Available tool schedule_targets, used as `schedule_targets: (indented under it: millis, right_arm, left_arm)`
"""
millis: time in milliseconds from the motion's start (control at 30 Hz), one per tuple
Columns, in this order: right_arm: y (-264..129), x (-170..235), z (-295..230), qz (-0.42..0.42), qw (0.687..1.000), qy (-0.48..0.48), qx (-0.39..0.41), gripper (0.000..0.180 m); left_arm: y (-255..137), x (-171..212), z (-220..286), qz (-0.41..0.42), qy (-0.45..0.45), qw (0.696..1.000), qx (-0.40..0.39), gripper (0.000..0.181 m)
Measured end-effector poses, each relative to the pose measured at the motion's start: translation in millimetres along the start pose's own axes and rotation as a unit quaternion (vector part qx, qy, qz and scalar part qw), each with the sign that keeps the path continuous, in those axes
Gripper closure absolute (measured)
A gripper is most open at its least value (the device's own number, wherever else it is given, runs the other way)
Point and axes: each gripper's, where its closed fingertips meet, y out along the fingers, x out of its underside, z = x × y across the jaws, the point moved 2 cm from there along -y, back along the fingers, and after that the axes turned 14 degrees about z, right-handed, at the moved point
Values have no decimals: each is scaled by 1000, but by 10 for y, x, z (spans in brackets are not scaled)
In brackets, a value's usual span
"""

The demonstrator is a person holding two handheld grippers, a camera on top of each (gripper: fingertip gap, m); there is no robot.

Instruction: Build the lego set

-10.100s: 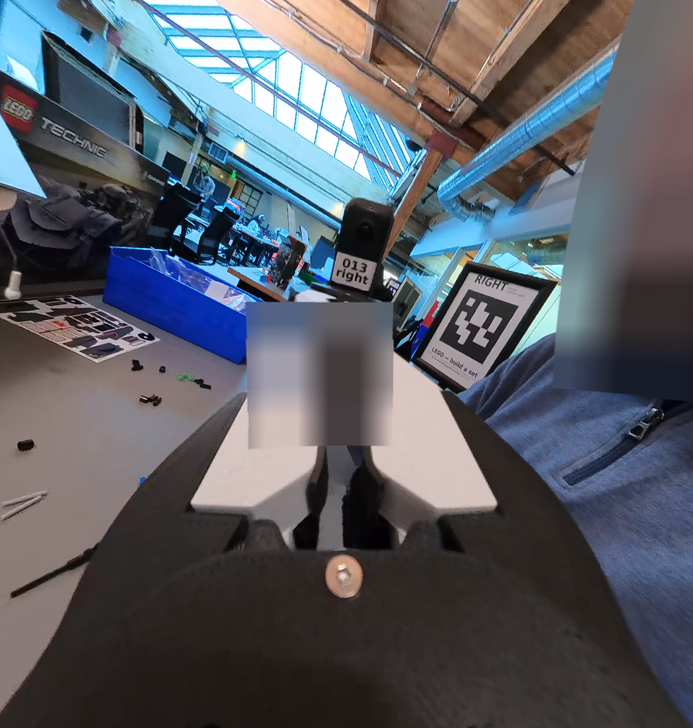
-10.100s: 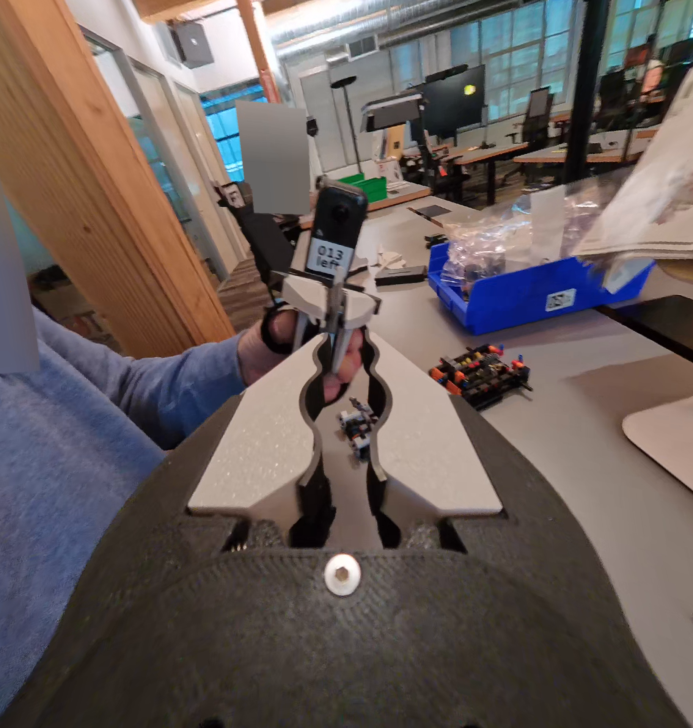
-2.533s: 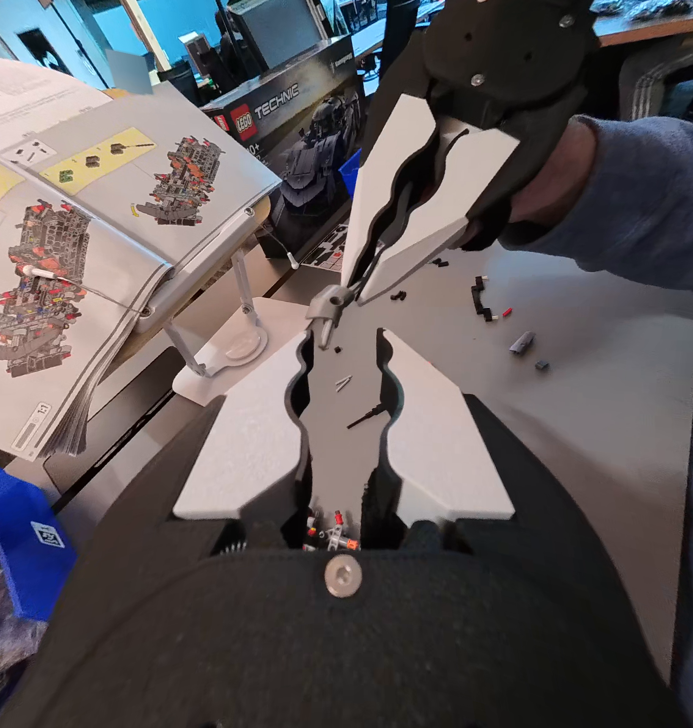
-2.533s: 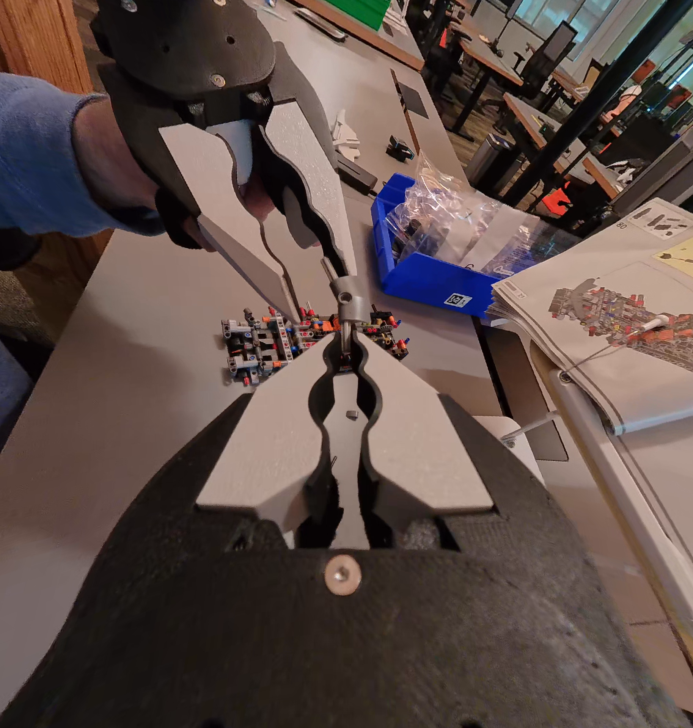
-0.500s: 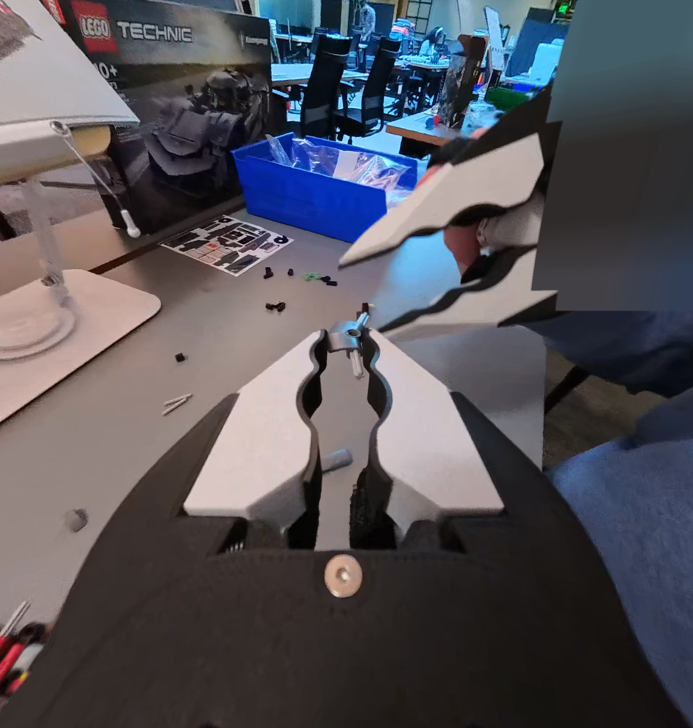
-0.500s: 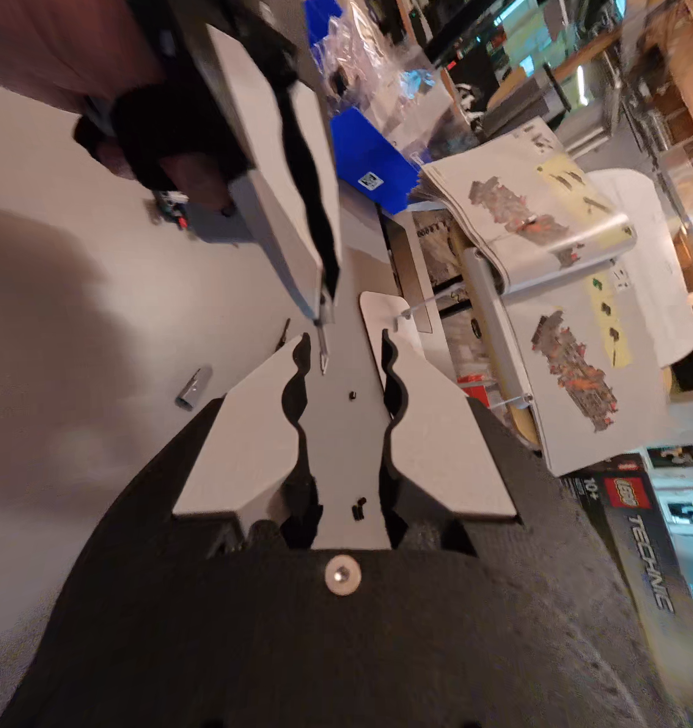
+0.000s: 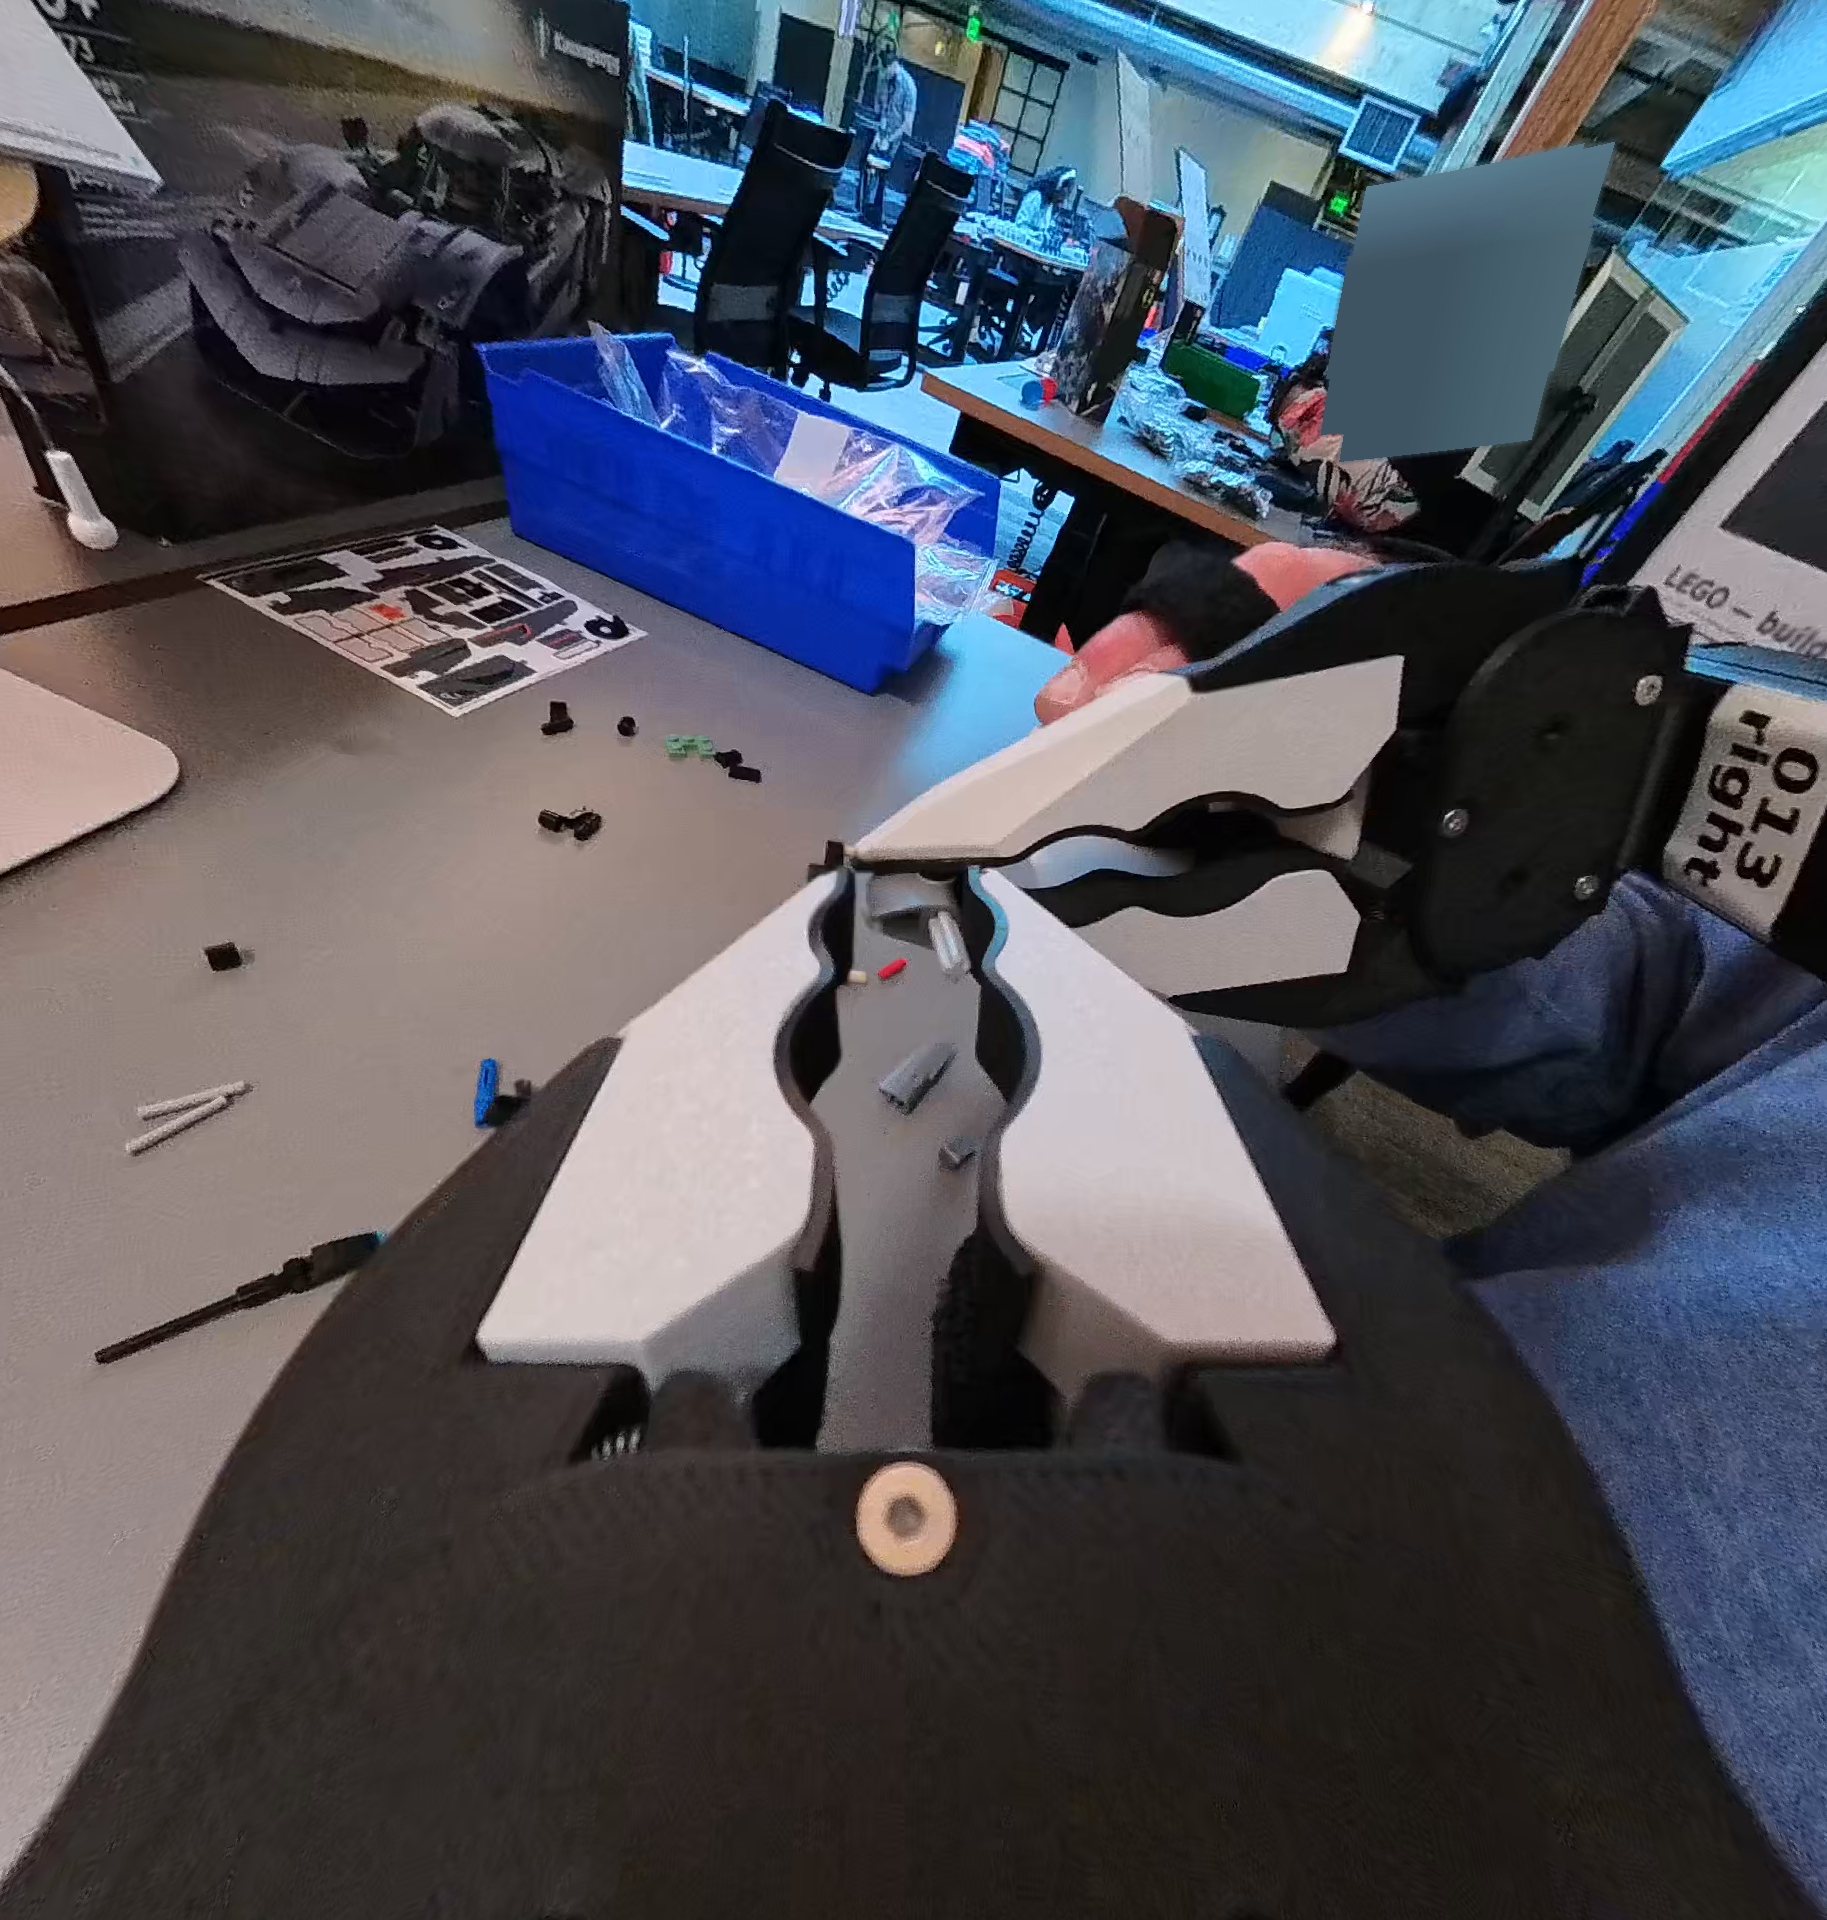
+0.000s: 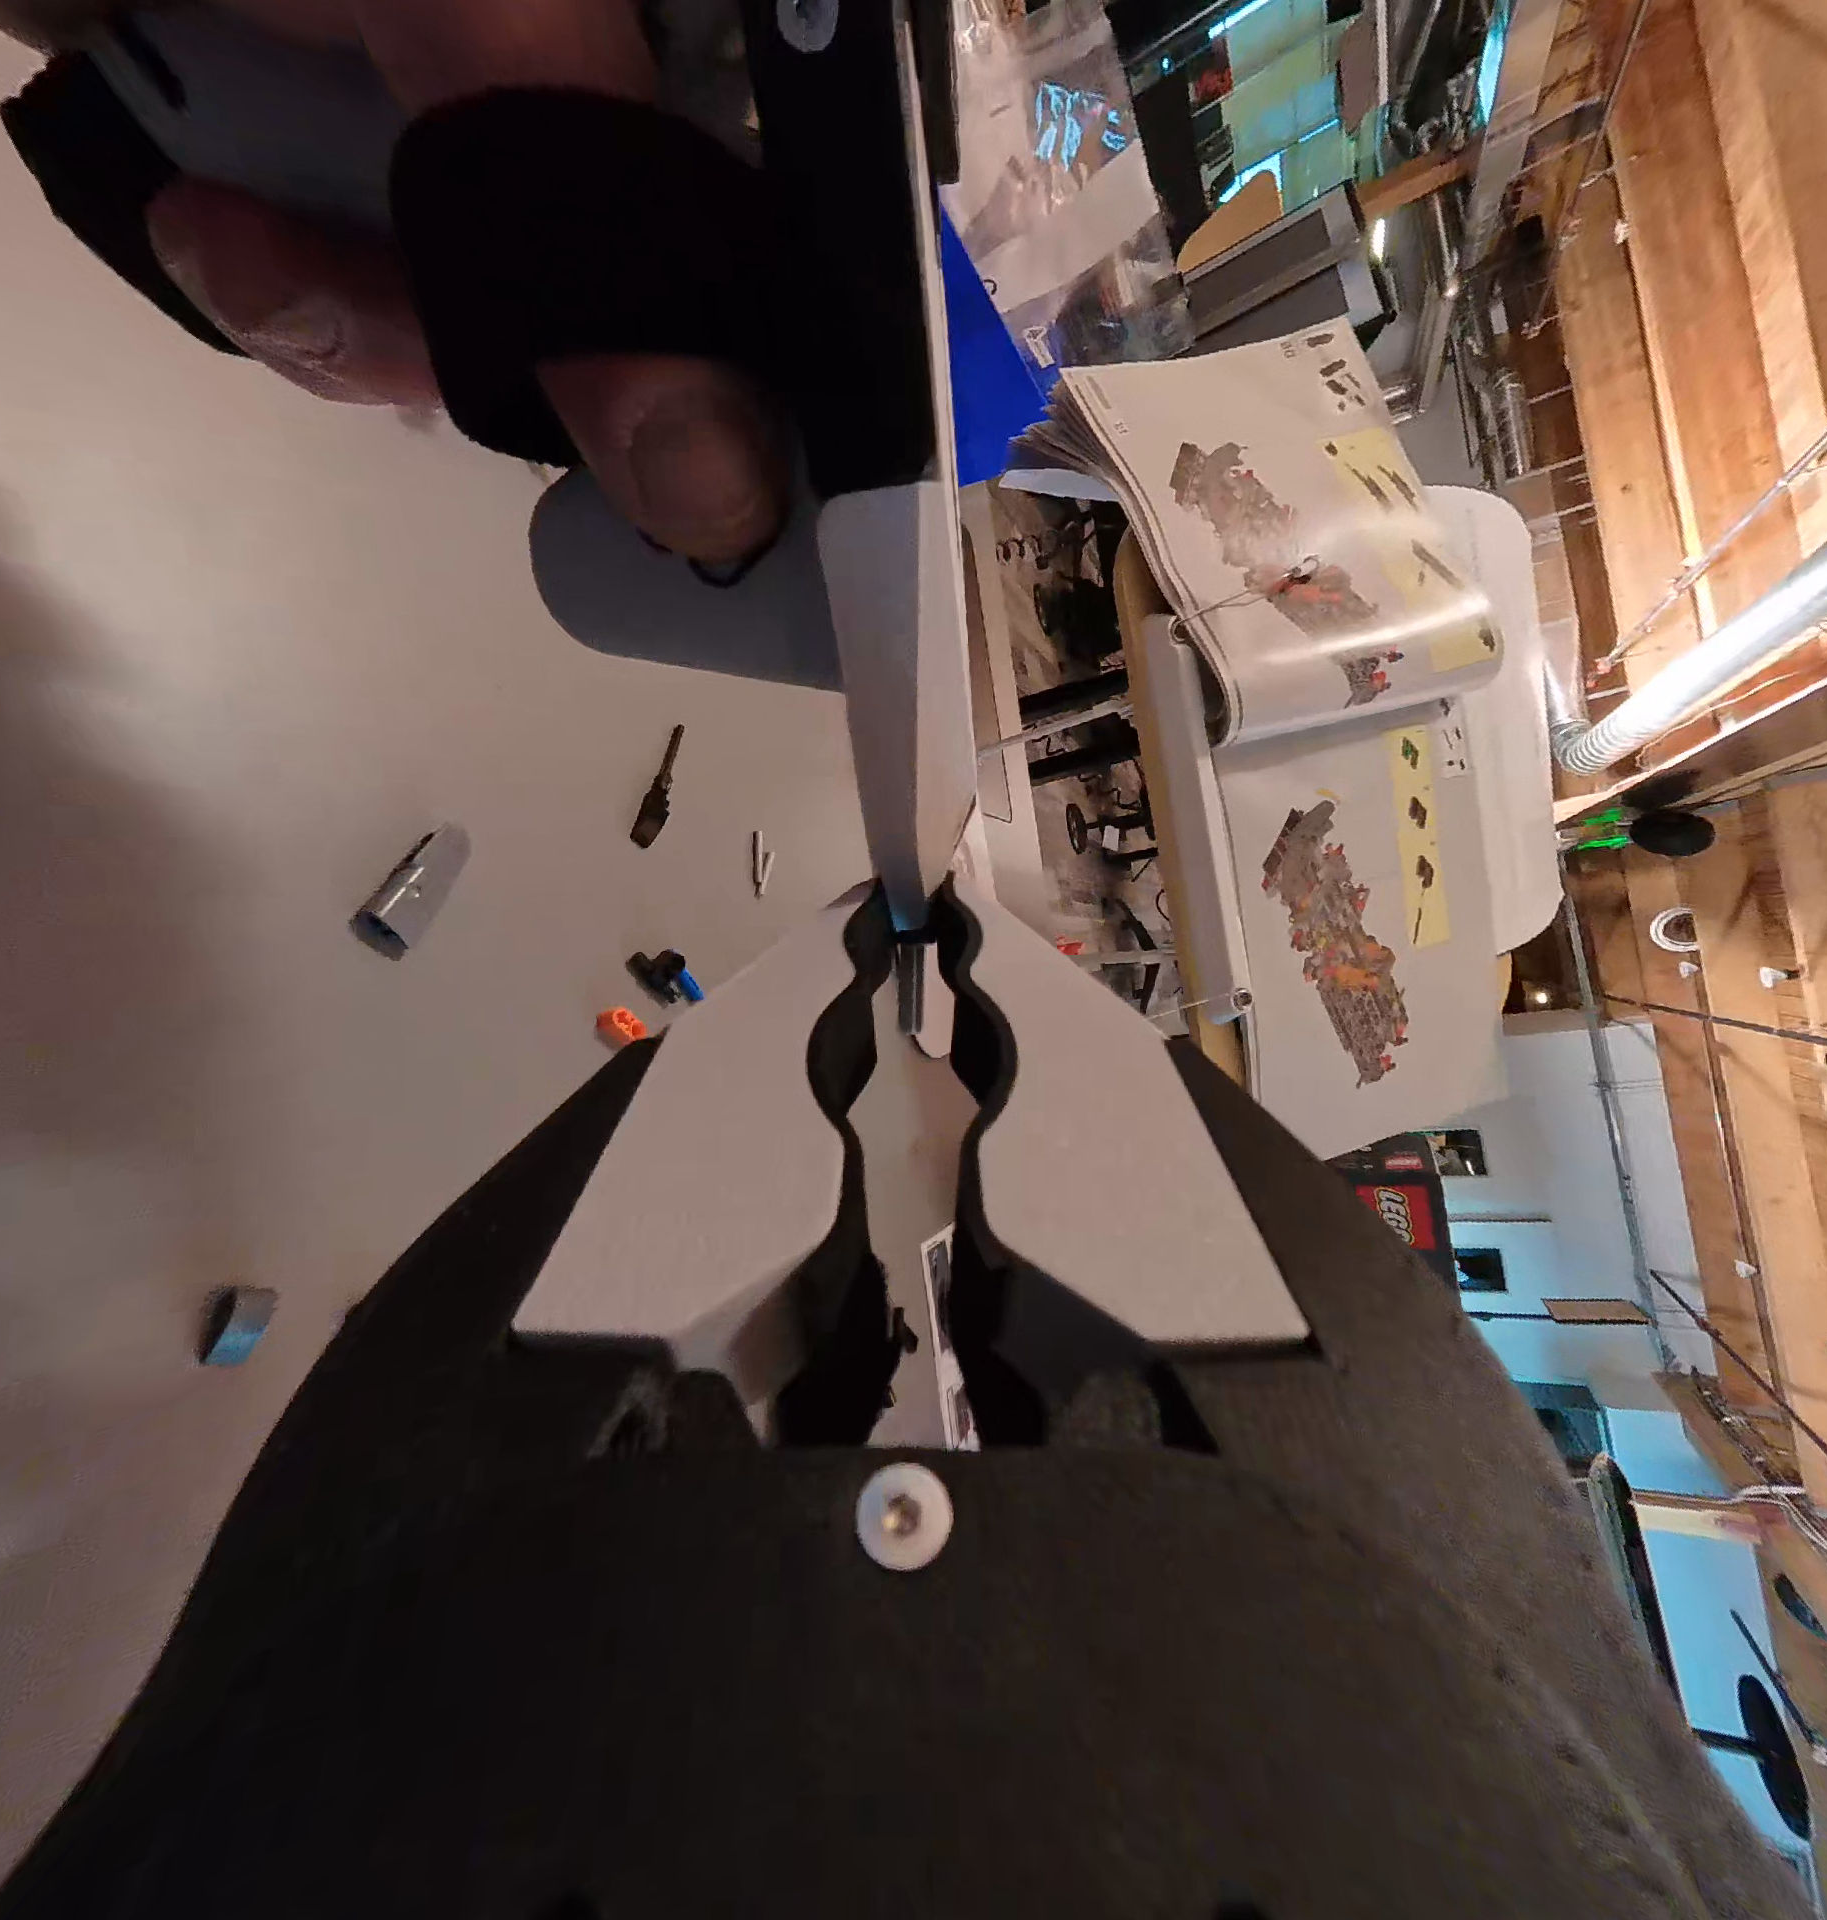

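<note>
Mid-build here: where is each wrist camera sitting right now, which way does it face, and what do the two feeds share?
Left wrist view: behind the left gripper, facing across the grey table toward the blue bin; right gripper enters from the right; blue sleeve shows.
Right wrist view: behind the right gripper, rolled sideways, facing the instruction booklet; left gripper and the hand holding it come from above.
Shared: both grippers meeting tip to tip on a small grey piece, and the grey connector on the table.

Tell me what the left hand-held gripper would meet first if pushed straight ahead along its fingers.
The right hand-held gripper: its tips cross directly in front of the left hand-held gripper, at the small grey lego connector held there. Past that, probably open table, though depth is unclear.
</note>
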Motion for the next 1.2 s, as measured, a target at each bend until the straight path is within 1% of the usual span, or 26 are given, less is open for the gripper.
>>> schedule_targets:
  millis: [200,367,633,800,933,1067,1200]
  right_arm:
    - [0,9,60,3,1000,-1,5,174]
    - [6,27,71,2,1000,7,6,174]
    - [-46,132,166,-10,1000,15,18,175]
    - [-175,280,237,-26,999,30,32,174]
    - [-365,419,326,-48,997,37,52,174]
    - [-650,572,352,-73,994,48,69,174]
    - [-904,704,269,-96,991,57,72,174]
  left_arm:
    - [-89,-142,-53,31,1,999,-16,144]
    - [-203,-216,-87,45,18,999,-24,143]
    - [-463,-263,-256,50,41,996,-62,145]
    - [-658,-203,-374,30,70,993,-94,148]
    - [-773,-114,-402,5,90,990,-108,149]
    - [-818,82,-358,-41,115,987,-109,150]
    - [-758,331,-258,-86,121,984,-99,151]
